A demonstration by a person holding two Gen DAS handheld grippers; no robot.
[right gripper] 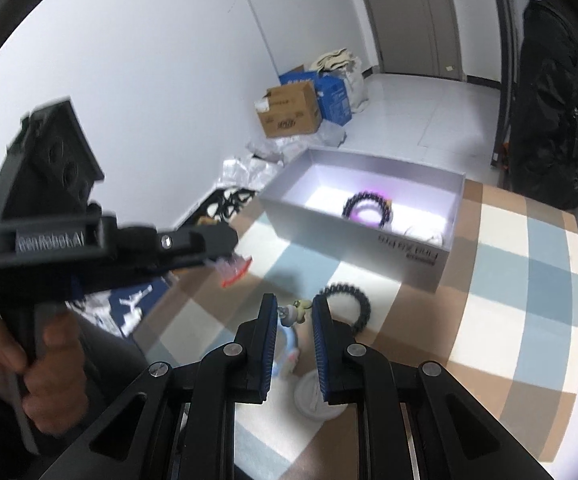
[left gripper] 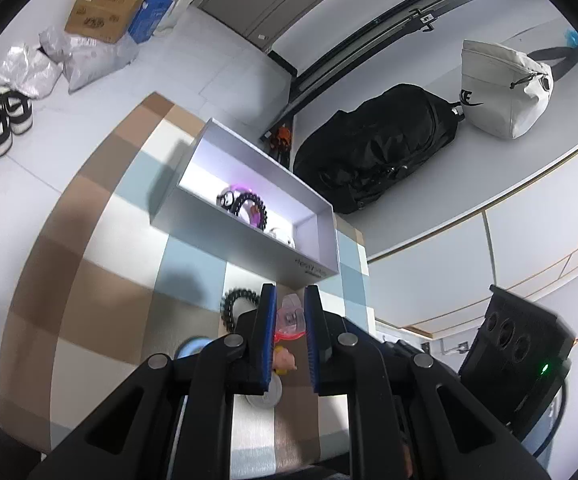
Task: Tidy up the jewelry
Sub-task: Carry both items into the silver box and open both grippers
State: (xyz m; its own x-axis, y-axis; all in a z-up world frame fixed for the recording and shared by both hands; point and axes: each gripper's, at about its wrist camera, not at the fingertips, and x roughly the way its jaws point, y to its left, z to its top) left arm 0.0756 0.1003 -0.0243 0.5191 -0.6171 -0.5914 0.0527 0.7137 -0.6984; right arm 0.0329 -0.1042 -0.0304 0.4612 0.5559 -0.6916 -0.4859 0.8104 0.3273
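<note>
Left gripper (left gripper: 291,308) clamped a clear pink clip (left gripper: 289,316); right gripper (right gripper: 293,312) pinched a small charm (right gripper: 293,313); bead bracelet (right gripper: 349,300) lay before the far grey box (right gripper: 353,240).

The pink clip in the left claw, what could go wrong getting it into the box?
The left claw pinches the translucent pink clip only near its fingertips, so it may slip out before reaching the grey box. The box wall facing the claw looks tall; a low approach could knock the clip against it.

Matt cardboard box (left gripper: 249,236), glossy beaded bracelet (right gripper: 349,300), woven checked cloth (right gripper: 509,280)
</note>
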